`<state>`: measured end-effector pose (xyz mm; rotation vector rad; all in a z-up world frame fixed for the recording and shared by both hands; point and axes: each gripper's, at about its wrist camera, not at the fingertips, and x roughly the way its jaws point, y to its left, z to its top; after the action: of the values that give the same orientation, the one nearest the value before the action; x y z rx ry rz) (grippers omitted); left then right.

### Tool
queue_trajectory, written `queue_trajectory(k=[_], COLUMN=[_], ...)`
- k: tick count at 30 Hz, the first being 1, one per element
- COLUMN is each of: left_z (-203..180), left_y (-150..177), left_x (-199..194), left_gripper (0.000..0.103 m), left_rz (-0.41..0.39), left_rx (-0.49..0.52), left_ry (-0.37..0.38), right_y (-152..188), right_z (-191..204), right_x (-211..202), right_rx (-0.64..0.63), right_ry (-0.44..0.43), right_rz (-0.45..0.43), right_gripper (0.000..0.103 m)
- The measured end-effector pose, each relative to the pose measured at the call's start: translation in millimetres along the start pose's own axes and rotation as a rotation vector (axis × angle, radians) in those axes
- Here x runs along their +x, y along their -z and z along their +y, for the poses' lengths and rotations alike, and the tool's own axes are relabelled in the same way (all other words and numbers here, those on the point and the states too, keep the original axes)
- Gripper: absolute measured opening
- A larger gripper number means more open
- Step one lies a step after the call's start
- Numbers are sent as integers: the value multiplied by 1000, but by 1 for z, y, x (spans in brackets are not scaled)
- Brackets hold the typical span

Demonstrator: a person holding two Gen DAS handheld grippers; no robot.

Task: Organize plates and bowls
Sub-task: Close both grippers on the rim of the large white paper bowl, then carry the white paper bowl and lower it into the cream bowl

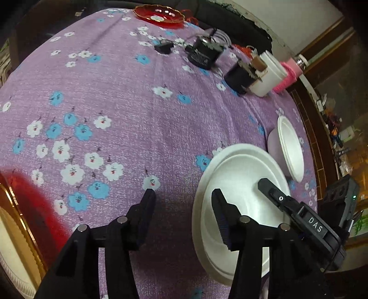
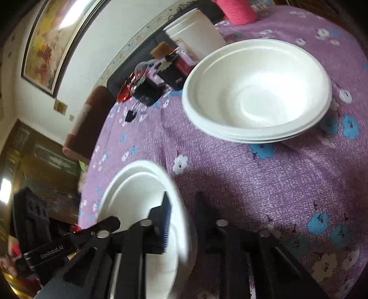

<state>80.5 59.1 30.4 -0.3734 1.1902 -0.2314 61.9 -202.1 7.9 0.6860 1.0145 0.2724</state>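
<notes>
- Jaws of the left gripper [image 1: 184,204] stand apart: 1 finger is over bare cloth, the other over the white plate [image 1: 239,179], so the plate's near-left rim lies between them with a clear gap on the cloth side.
- Jaws of the right gripper [image 2: 184,207] straddle the same plate's opposite rim, 1 finger inside the plate and 1 outside. The rim is blurred there, so I cannot tell whether the pads press on it.
- From the left wrist view, a right gripper finger reaches in over the plate's well from the right edge.
- That plate sits at the near edge of the table, between the 2 grippers.
- Just beyond it, apart from it, is a stack of white bowls [image 2: 257,92] nested upright on the purple flowered tablecloth [image 2: 264,179].
- Farther back stand a white tub [image 2: 195,32], a pink knitted thing [image 2: 237,11] and 2 black boxes [image 1: 204,54] trimmed with leaf shapes.
- At the far edge lies a red dish [image 1: 158,13].
</notes>
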Motion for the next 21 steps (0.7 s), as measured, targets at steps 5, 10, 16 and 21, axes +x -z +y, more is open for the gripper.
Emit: queue_trajectory(k=[5,10,16,21], left_z=[3,-6,-29,-49], left_y=[-8,-6,14,25], left_x=[-7,11,18,11], left_gripper=[62,62,62,59], left_rz=[-46,11,40,-28], left_rx=[-3,32,113,197], left_ry=[-11,1,-53,-112], right_y=[0,1,16,30], right_z=[-1,3,18,31], right_x=[-6,-2,-5,-8], right_rx=[6,-14,-78,-138], right_ry=[22,50,182,257], right_rz=[-44,-24,25,52], right_gripper=[45,45,44,40])
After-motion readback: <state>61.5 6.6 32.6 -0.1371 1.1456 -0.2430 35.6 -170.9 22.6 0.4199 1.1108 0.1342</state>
